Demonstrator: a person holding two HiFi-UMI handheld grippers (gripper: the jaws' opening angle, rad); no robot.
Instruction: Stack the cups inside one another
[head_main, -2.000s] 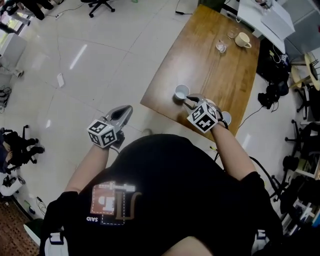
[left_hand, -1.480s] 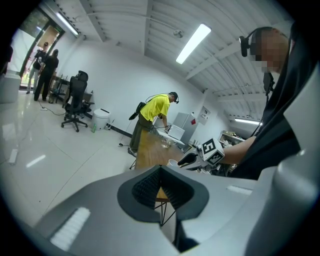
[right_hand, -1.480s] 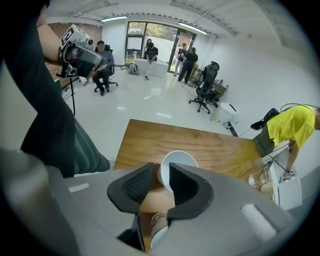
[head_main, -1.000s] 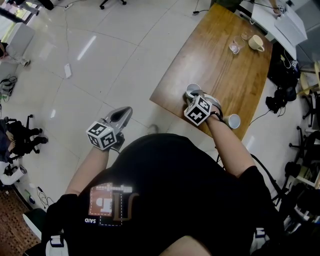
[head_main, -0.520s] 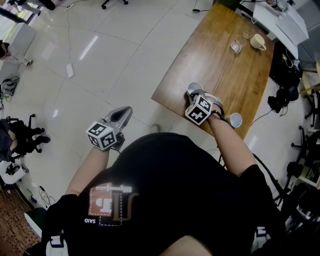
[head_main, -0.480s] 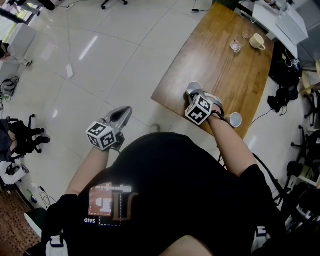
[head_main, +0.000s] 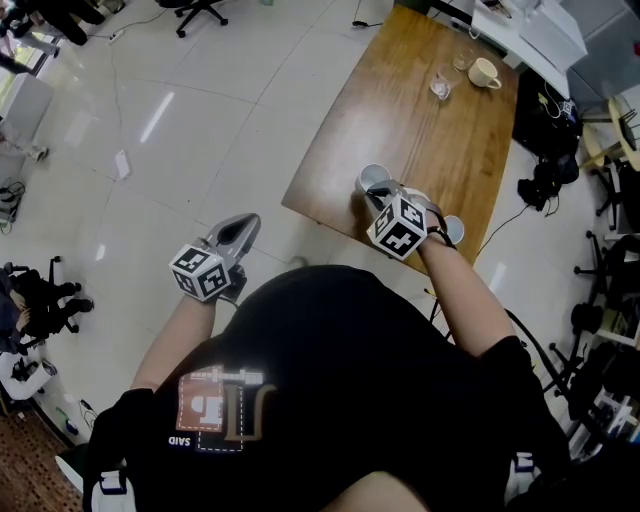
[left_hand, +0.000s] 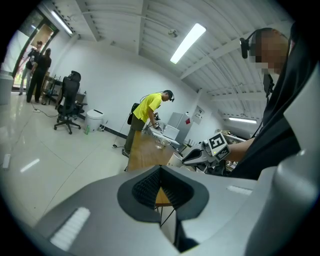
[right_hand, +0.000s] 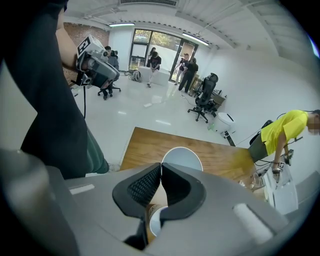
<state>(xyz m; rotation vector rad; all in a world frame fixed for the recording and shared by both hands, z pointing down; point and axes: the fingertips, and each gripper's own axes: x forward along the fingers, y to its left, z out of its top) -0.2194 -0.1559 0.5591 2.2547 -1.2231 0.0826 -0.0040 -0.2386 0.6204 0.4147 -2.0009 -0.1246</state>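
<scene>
Right gripper (right_hand: 161, 169) jaws pinched together, apparently on near rim of white cup (right_hand: 182, 156) at table's (head_main: 420, 130) 7 o'clock corner. Second cup (right_hand: 154, 221) sits at gripper's 3 o'clock in head view. Left gripper (left_hand: 161, 172) closed, empty. Cups prob. light, thin-walled (crushable): nip rim gently.

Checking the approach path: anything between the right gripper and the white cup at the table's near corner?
Nothing visible. The right gripper, jaws together, sits right at the near rim of the white cup, with only bare table beyond. The second cup is off the path, back by the wrist.
</scene>
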